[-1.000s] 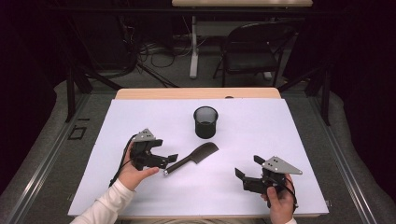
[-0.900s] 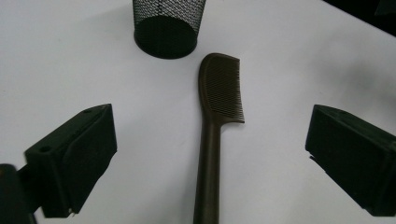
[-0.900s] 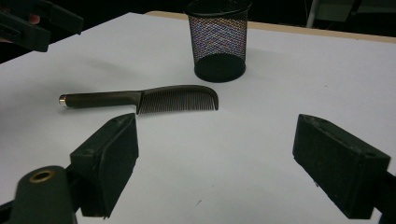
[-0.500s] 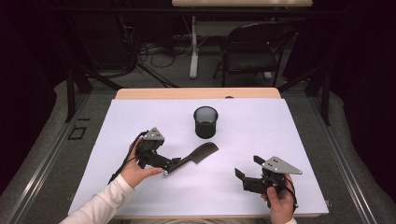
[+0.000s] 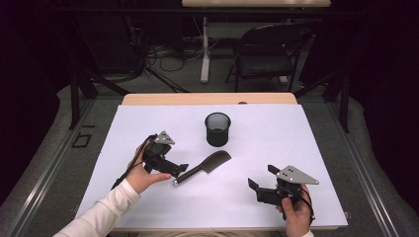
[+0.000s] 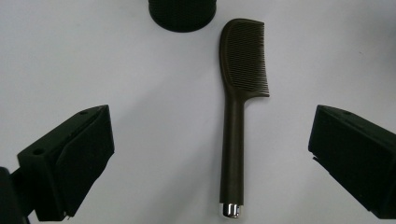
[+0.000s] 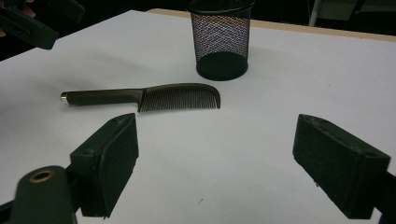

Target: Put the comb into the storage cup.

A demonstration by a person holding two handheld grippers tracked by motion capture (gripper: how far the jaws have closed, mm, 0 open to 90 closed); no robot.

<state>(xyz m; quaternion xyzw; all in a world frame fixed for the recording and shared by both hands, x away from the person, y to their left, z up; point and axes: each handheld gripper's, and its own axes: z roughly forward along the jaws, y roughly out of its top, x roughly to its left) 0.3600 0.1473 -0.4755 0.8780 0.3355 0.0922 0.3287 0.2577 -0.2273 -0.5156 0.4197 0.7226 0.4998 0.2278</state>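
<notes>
While the left gripper [image 5: 181,169] hovers spread wide and empty over the comb [image 6: 236,126] handle, drop straight down, straddle mid-handle, then clench. Comb lies flat at 5 o'clock of the mesh cup [image 5: 218,129]. Right gripper [image 5: 261,183] idle, spread, empty.

Dark brown comb [image 6: 238,116], black mesh cup [image 7: 220,39], white table [image 5: 296,148]
</notes>
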